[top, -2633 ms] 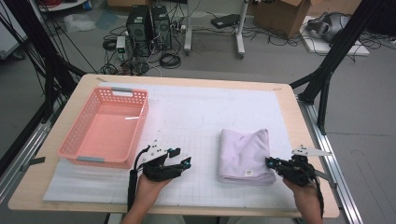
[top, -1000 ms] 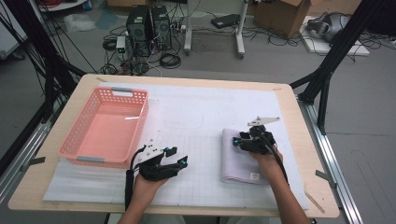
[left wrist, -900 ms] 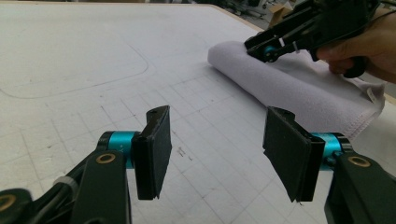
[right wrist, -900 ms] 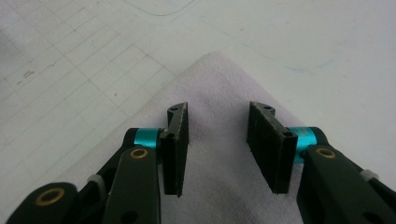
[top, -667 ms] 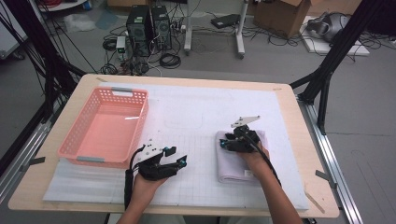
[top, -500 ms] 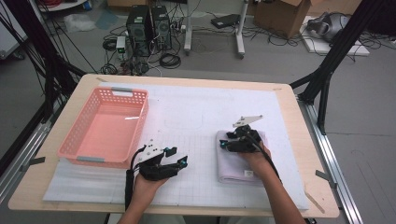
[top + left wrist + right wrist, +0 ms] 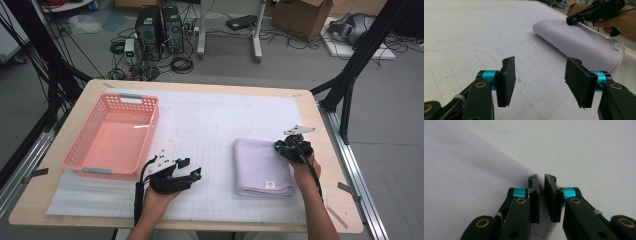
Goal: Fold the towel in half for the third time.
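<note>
A folded lilac towel (image 7: 262,167) lies on the white gridded mat, right of centre, with a small label near its front edge. My right gripper (image 7: 292,147) rests at the towel's far right corner. In the right gripper view its jaws (image 7: 541,176) stand almost together with nothing between them, over the towel's (image 7: 461,170) edge. My left gripper (image 7: 192,175) sits low over the mat left of the towel, open and empty (image 7: 541,67). The left gripper view has the towel (image 7: 579,42) ahead and the right gripper (image 7: 571,20) touching its far end.
A pink plastic basket (image 7: 112,140) stands empty at the left of the table, just beyond my left hand. The white mat (image 7: 210,115) covers most of the wooden tabletop. Black frame legs and cables stand on the floor past the table.
My right gripper came from the table's right edge onto the towel, slid left across it, then drew back right to the far right corner. The left gripper stayed put.
</note>
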Motion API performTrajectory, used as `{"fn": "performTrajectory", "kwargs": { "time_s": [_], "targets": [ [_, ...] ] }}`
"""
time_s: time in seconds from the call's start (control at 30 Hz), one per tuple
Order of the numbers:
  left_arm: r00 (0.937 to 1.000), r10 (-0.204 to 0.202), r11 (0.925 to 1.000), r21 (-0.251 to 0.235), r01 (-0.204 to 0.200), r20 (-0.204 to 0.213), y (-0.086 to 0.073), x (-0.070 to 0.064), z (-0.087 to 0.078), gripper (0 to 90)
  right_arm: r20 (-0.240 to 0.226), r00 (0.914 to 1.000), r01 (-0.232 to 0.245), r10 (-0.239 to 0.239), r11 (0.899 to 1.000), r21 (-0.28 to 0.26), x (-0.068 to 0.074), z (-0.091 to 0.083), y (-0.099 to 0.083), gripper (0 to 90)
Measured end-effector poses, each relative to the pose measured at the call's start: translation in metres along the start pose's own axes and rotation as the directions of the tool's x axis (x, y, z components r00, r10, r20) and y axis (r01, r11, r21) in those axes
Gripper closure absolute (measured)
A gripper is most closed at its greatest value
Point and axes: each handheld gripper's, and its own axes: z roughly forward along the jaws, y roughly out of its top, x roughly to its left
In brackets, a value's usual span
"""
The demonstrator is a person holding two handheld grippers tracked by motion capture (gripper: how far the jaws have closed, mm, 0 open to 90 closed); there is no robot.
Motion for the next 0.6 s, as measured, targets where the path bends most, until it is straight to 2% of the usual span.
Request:
{"fn": "performTrajectory", "kwargs": {
  "time_s": [0.13, 0.2, 0.3, 0.33, 0.4, 0.53, 0.6],
  "targets": [
    [1.0000, 0.001, 1.0000, 0.000, -0.001, -0.002, 0.000, 0.000, -0.001, 42.1, -0.017, 0.9982, -0.059, 0.058, 0.996, -0.066, -0.004, -0.016, -0.003, 72.9],
    [1.0000, 0.000, 1.0000, -0.003, 0.000, -0.003, 0.000, 0.000, -0.001, 42.0, -0.078, 0.9930, -0.097, 0.089, 0.990, -0.103, -0.004, -0.027, -0.008, 68.5],
    [1.0000, 0.000, 1.0000, -0.005, 0.000, -0.005, 0.000, 0.000, -0.001, 42.0, -0.132, 0.9890, -0.085, 0.067, 0.987, -0.133, 0.004, -0.045, -0.017, 63.7],
    [1.0000, 0.000, 1.0000, -0.004, 0.000, -0.005, 0.000, 0.000, -0.001, 42.0, -0.150, 0.9865, -0.087, 0.066, 0.987, -0.133, 0.008, -0.050, -0.022, 63.6],
    [1.0000, 0.005, 1.0000, -0.001, -0.005, -0.007, 0.000, 0.000, -0.001, 42.0, -0.184, 0.9822, -0.060, 0.035, 0.990, -0.131, 0.017, -0.059, -0.032, 65.4],
    [1.0000, 0.003, 1.0000, 0.002, -0.003, -0.004, 0.000, -0.001, 0.001, 42.0, -0.232, 0.9727, -0.030, 0.009, 0.996, -0.084, 0.028, -0.063, -0.053, 68.7],
    [1.0000, 0.006, 1.0000, -0.001, -0.006, -0.002, 0.000, -0.002, 0.001, 42.0, -0.225, 0.9744, -0.020, 0.004, 0.998, -0.066, 0.030, -0.064, -0.062, 69.9]
  ]
}}
